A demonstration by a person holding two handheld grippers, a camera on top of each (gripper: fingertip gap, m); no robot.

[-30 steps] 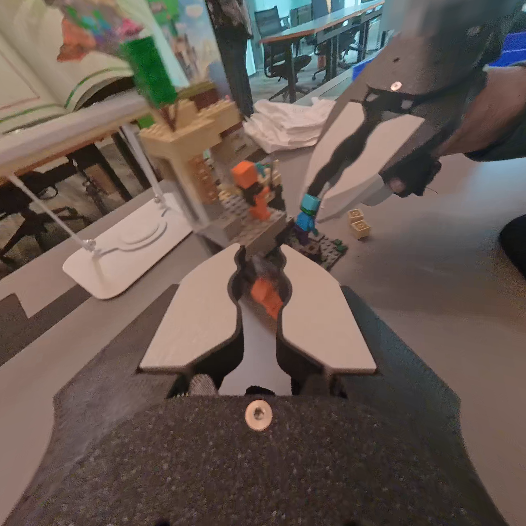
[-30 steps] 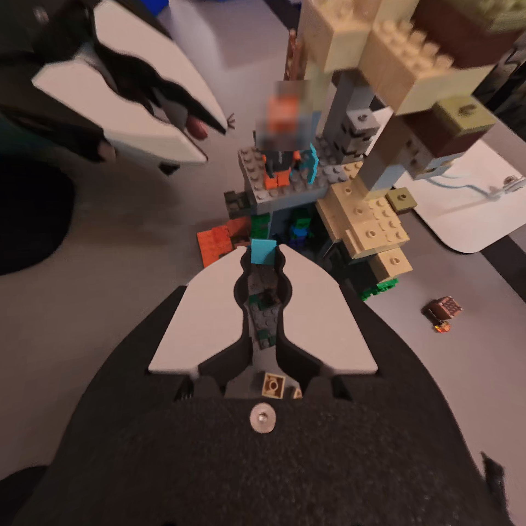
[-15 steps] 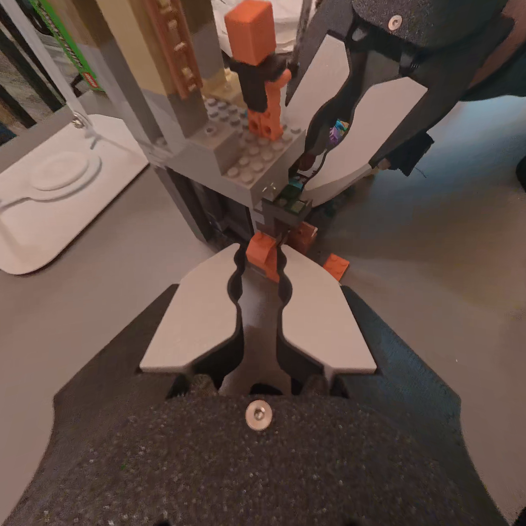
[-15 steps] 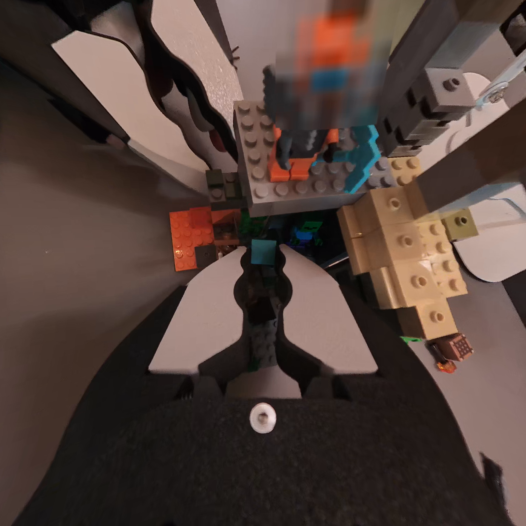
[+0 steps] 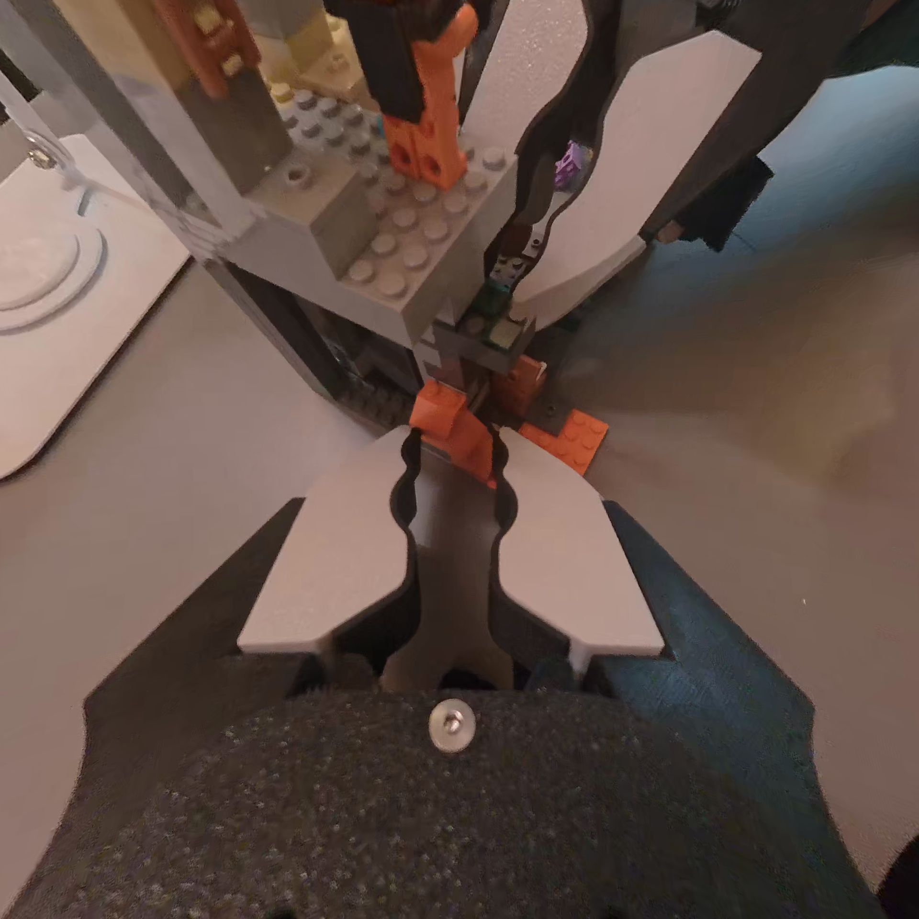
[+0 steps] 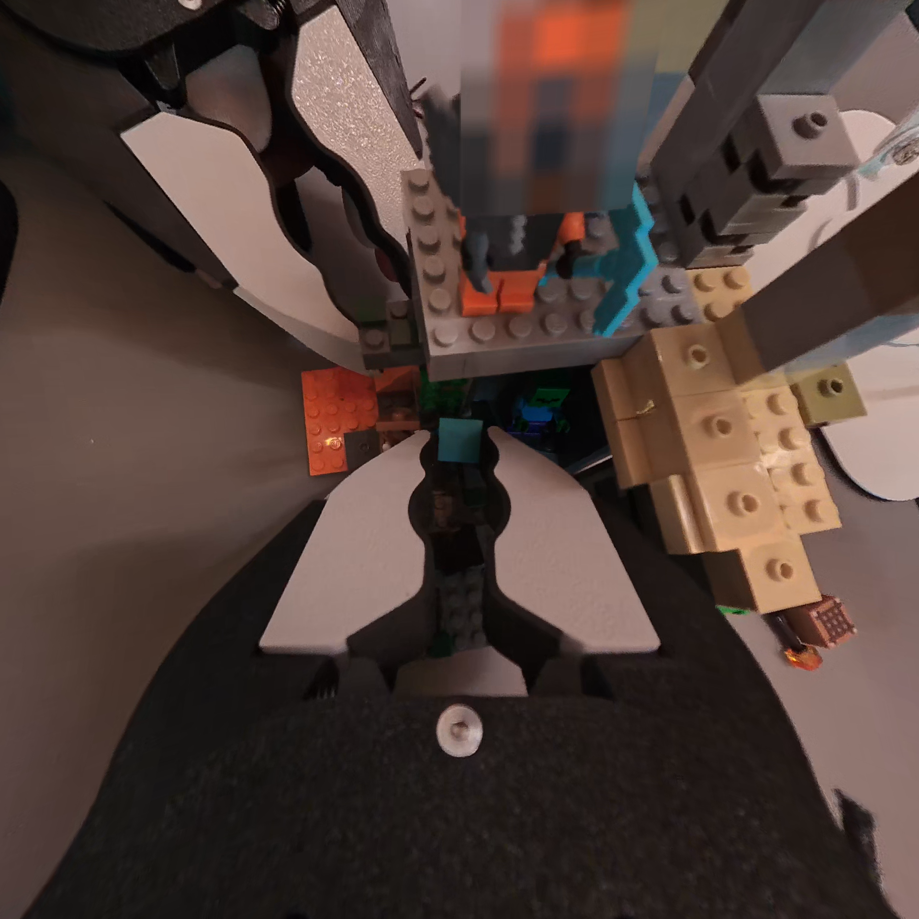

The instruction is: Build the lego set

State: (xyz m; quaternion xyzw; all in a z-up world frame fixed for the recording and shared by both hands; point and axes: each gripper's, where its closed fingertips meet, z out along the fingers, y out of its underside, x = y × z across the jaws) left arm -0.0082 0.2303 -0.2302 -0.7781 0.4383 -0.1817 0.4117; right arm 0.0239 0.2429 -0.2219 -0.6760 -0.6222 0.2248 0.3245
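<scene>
Both pairs of jaws are clamping small pieces: the left gripper [image 5: 452, 447] is pinching an orange brick [image 5: 450, 430], and the right gripper [image 6: 458, 437] is gripping a figure by its teal block head [image 6: 459, 439]. They are meeting at the foot of the lego set [image 6: 527, 323], beside its orange studded plate [image 6: 338, 422] on the matte grey table [image 5: 199, 422]. Pressing squarely onto the studs is probably mattering most, since the smooth, glossy, boxy plastic could be slipping between the flat pale pads [image 5: 343, 537].
</scene>
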